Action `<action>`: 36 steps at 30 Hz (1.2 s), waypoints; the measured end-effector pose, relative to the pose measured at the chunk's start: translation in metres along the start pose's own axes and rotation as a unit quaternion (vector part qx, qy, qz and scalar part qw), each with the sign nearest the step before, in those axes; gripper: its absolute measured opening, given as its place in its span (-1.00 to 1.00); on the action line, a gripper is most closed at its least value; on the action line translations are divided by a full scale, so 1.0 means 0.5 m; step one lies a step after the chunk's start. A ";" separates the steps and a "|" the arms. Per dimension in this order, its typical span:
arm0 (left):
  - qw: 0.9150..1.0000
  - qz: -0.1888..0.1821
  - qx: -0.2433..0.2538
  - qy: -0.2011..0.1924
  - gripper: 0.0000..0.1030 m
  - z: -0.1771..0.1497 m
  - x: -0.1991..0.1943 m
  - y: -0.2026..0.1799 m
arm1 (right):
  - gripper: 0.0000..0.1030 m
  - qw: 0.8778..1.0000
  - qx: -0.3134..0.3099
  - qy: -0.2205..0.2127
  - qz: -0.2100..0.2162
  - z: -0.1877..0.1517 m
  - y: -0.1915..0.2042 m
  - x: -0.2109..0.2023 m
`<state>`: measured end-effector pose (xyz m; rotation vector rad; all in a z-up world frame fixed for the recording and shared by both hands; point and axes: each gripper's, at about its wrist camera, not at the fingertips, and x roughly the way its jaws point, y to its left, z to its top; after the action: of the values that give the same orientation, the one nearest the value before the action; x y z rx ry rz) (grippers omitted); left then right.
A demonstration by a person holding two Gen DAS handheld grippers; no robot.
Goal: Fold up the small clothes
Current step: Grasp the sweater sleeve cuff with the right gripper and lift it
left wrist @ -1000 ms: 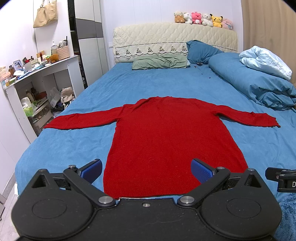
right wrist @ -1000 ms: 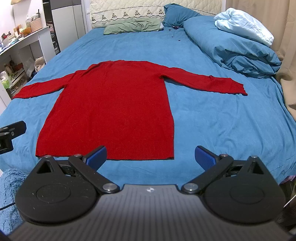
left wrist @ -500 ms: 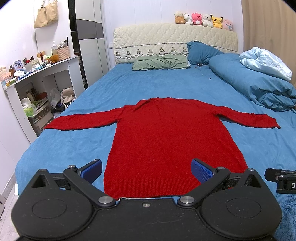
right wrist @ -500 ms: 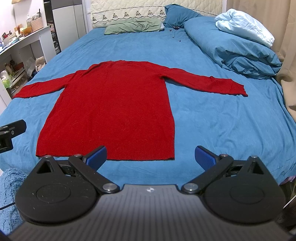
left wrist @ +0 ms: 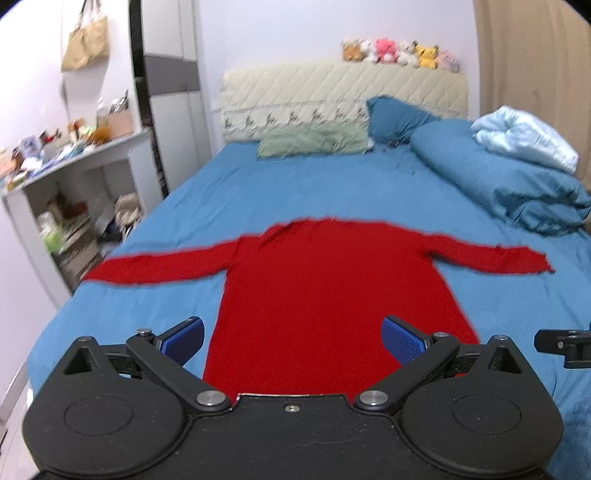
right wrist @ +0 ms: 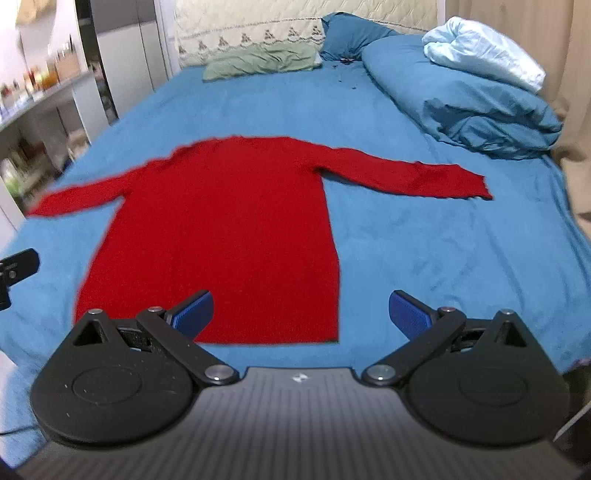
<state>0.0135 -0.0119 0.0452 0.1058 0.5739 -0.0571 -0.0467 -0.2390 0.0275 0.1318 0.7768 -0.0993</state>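
A wide bed with a blue sheet (left wrist: 295, 192) carries a red knitted long-sleeved sweater (left wrist: 332, 291) spread flat near, green pillow (left wrist: 314, 142) far, bunched blue duvet (left wrist: 498, 181) far right.

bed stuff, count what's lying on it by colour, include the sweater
red: 1, the sweater, spread flat with both sleeves out
green: 1, the flat pillow by the headboard
dark blue: 2, the pillow and the rolled duvet
light blue: 1, the bundled blanket on top of the duvet
total: 5
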 end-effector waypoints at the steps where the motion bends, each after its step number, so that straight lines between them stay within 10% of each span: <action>1: 1.000 -0.004 0.004 -0.011 1.00 0.023 0.008 -0.008 | 1.00 1.000 0.011 -0.002 0.011 0.018 -0.016 0.002; 16: 0.992 -0.121 0.017 0.023 1.00 0.252 0.471 -0.210 | 1.00 0.986 0.158 -0.050 -0.033 0.216 -0.391 0.283; 29: 0.979 -0.147 0.019 0.141 0.99 0.169 0.870 -0.419 | 1.00 0.963 0.250 -0.066 -0.079 0.150 -0.585 0.643; 36: 0.981 -0.139 0.034 0.133 1.00 0.153 0.943 -0.476 | 0.50 0.953 0.273 -0.099 -0.090 0.161 -0.648 0.729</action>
<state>0.4302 -0.2685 -0.1676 0.0995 0.8511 -0.3383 0.2229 -0.5862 -0.1987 0.5673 0.5435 -0.4956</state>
